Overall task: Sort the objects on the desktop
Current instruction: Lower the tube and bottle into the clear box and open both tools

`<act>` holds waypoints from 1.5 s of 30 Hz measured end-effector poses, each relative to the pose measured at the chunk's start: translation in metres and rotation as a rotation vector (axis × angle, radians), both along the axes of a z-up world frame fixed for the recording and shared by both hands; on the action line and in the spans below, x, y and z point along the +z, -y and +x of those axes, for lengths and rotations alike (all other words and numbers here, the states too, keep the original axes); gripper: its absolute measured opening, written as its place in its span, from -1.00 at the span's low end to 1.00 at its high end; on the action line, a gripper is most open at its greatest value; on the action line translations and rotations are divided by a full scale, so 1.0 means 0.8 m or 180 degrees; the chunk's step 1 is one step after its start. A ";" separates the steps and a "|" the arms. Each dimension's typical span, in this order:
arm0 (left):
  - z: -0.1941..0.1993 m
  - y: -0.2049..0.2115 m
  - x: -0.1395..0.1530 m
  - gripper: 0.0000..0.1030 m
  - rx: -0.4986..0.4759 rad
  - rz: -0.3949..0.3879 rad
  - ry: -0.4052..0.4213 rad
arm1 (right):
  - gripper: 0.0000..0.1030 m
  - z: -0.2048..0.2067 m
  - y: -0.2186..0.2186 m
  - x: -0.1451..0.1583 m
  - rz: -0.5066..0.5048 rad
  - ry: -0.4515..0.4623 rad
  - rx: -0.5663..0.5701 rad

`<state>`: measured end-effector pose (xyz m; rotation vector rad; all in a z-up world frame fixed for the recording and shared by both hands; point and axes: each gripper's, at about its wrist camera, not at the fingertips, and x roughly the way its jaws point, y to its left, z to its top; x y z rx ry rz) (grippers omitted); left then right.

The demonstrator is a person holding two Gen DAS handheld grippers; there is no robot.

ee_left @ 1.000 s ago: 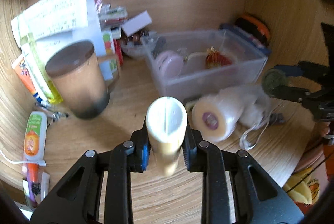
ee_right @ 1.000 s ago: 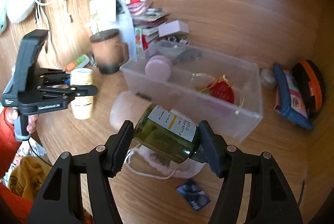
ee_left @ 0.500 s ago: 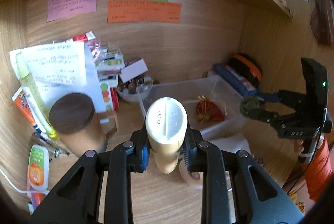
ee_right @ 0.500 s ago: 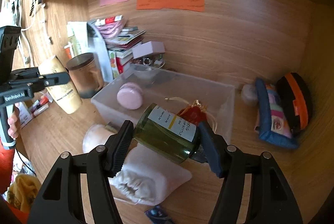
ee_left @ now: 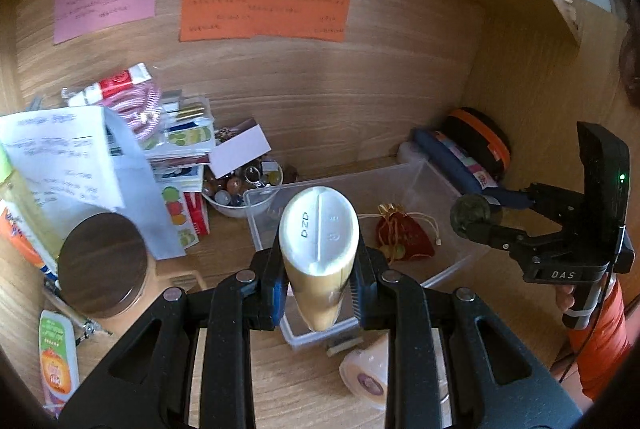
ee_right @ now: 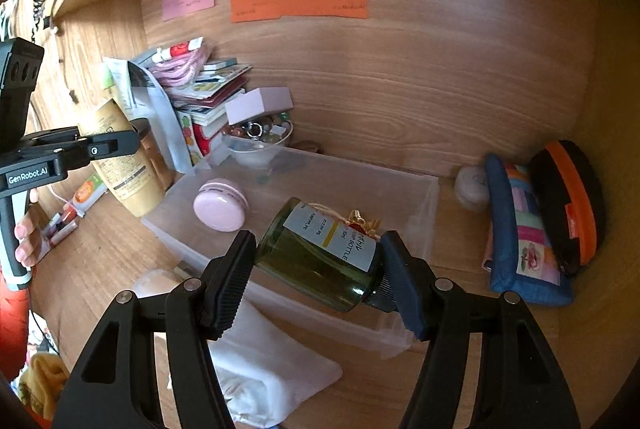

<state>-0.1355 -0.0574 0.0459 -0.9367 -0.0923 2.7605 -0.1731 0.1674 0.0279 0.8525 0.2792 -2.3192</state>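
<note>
Left tool [ee_left: 319, 291] clamps a cream squeeze tube with white flip cap [ee_left: 319, 229], held in the air above the near-left corner of the clear plastic bin [ee_left: 440, 173]. Right tool [ee_right: 320, 281] grips a dark green glass bottle with white label [ee_right: 320, 253], tilted sideways over the bin's front wall. Inside the bin: pink macaron-shaped case [ee_right: 220, 205], red drawstring pouch [ee_left: 404, 237]. White cloth bag [ee_right: 264, 369] lies on the wooden tabletop [ee_right: 460, 389], in front of the bin.

Green bottle [ee_right: 320, 261] — cream tube [ee_left: 319, 253]
</note>
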 end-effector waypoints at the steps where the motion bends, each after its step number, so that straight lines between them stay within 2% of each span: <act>1: -0.004 -0.002 -0.002 -0.51 0.0000 -0.0021 0.0016 | 0.18 -0.004 0.002 -0.002 0.0008 0.0012 -0.0003; 9: -0.032 -0.010 -0.030 -0.51 0.0000 -0.0107 0.0177 | 0.18 -0.030 0.016 -0.024 0.0089 0.0130 0.0004; 17: -0.047 -0.013 -0.059 -0.51 -0.0039 -0.0177 0.0385 | 0.18 -0.040 0.032 -0.043 0.0339 0.0125 0.0037; 24: -0.050 -0.017 -0.068 -0.51 -0.0068 -0.0278 0.0472 | 0.18 -0.045 0.049 -0.069 0.0599 0.0191 0.0107; 30: -0.057 -0.016 -0.077 -0.51 -0.0052 -0.0287 0.0581 | 0.18 -0.043 0.058 -0.072 0.0724 0.0188 0.0126; 34: -0.054 -0.018 -0.071 -0.51 -0.0024 -0.0308 0.0537 | 0.23 -0.042 0.060 -0.073 0.0750 0.0210 0.0109; 39: -0.047 -0.025 -0.065 -0.51 -0.0022 -0.0410 0.0488 | 0.29 -0.036 0.057 -0.068 0.0757 0.0099 0.0039; 42: -0.044 -0.028 -0.064 -0.38 -0.0016 -0.0443 0.0488 | 0.30 -0.030 0.057 -0.065 0.0771 0.0019 0.0021; 43: -0.043 -0.029 -0.063 -0.21 -0.0008 -0.0443 0.0495 | 0.31 -0.028 0.056 -0.064 0.0777 -0.0001 0.0013; 44: -0.042 -0.029 -0.062 0.05 -0.0002 -0.0416 0.0490 | 0.34 -0.026 0.056 -0.063 0.0784 -0.0024 -0.0004; 45: -0.040 -0.028 -0.061 0.16 -0.0001 -0.0381 0.0476 | 0.39 -0.025 0.054 -0.062 0.0781 -0.0038 -0.0016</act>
